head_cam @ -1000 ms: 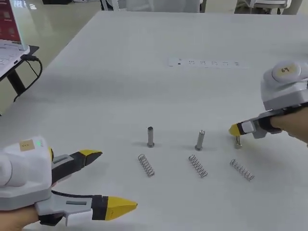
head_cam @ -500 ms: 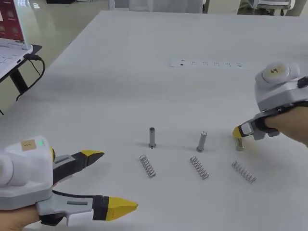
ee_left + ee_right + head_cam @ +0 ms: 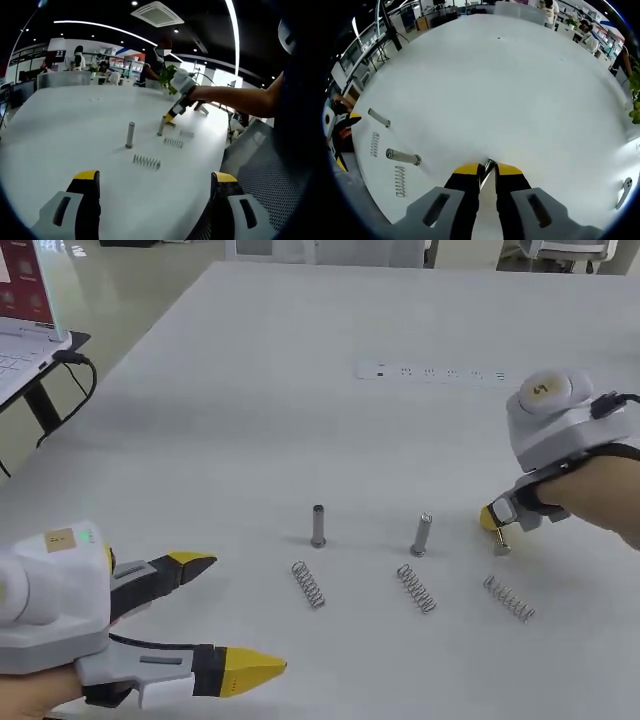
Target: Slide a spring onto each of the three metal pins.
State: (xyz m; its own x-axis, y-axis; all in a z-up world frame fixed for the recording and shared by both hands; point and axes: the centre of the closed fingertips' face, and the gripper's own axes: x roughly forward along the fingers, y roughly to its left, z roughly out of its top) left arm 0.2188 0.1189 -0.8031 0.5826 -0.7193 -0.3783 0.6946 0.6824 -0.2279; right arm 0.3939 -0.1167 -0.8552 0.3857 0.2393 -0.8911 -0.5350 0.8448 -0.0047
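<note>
The right gripper [image 3: 492,517] is clamping the right pin [image 3: 500,542] between clenched jaws. The left pin [image 3: 318,525] and middle pin [image 3: 422,534] are standing upright, well apart, with the left spring [image 3: 307,583], middle spring [image 3: 415,587] and right spring [image 3: 508,598] lying flat just in front. The left gripper [image 3: 249,613] is hovering by the near edge of the table [image 3: 260,400], jaws spread wide and empty, with bare tabletop lying between it and the left spring.

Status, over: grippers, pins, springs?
Right gripper shut on right pin. Left gripper open, hovering. Left spring, middle spring, right spring loose on table. Nothing blocking.
</note>
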